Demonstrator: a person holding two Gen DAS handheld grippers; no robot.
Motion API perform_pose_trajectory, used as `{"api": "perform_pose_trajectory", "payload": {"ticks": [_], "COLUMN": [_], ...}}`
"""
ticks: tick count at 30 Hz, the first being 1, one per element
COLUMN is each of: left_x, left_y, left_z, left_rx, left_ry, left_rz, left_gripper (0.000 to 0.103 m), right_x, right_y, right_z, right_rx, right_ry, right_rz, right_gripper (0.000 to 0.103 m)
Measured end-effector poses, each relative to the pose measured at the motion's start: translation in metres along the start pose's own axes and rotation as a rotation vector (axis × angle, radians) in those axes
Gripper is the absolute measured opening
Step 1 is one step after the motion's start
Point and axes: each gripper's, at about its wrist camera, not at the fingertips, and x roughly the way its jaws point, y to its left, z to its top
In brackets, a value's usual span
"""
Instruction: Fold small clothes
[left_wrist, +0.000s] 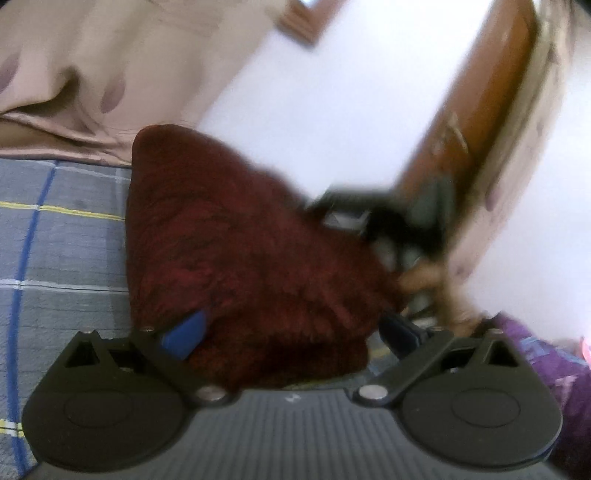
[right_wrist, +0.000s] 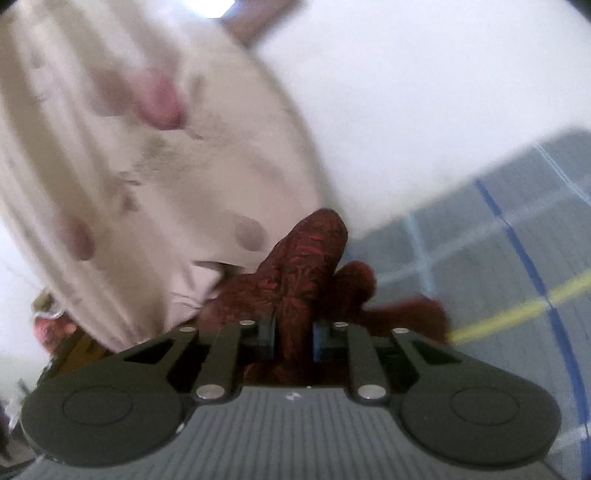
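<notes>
A dark red fuzzy garment (left_wrist: 236, 251) hangs lifted over the grey checked bedsheet (left_wrist: 62, 236). In the left wrist view my left gripper (left_wrist: 291, 332) is open, its blue pads (left_wrist: 184, 332) spread wide on either side of the cloth's lower edge. The right gripper shows beyond the cloth at the garment's far corner (left_wrist: 384, 218), blurred. In the right wrist view my right gripper (right_wrist: 293, 336) is shut on a bunched fold of the red garment (right_wrist: 306, 258), which sticks up between the fingers.
A beige dotted curtain (left_wrist: 74, 81) hangs behind the bed. A brown wooden door (left_wrist: 476, 103) stands at the right by a white wall. Purple patterned cloth (left_wrist: 550, 365) lies at the right edge. The checked sheet (right_wrist: 498, 258) spreads to the right in the right wrist view.
</notes>
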Motion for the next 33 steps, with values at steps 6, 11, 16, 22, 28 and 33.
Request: {"api": "perform_pose_trajectory", "payload": {"ticks": [6,11,16,22,28,33], "left_x": [0.001,-0.002,-0.003,-0.015,-0.038,-0.044], "left_y": [-0.004,0.001,-0.004,-0.008,-0.017,-0.034], "left_z": [-0.001,0.000,-0.001,0.000,0.000,0.003], "left_rx": [0.040,-0.033,-0.018,-0.036,0.027,0.117], "left_ry": [0.023,0.008,0.006,0.015,-0.033,-0.037], "left_rz": [0.019,0.013,0.039,0.086,0.210,0.349], "left_gripper": [0.101,0.101,0.101,0.101,0.101,0.101], "right_x": [-0.021,-0.077,-0.119,-0.104,-0.110,-0.105], "right_y": [-0.034,-0.005,0.045,0.035,-0.001,0.009], "right_z": [-0.023,-0.012,-0.057,-0.101,-0.097,-0.097], "right_rx": [0.139,0.069,-0.137,-0.130,0.144,0.115], "right_ry": [-0.030,-0.083,-0.078,0.020,-0.003,0.006], "right_rz": [0.058,0.036,-0.011,-0.192,-0.101,-0.125], "right_gripper": [0.035,0.046,0.044,0.013,0.009,0.012]}}
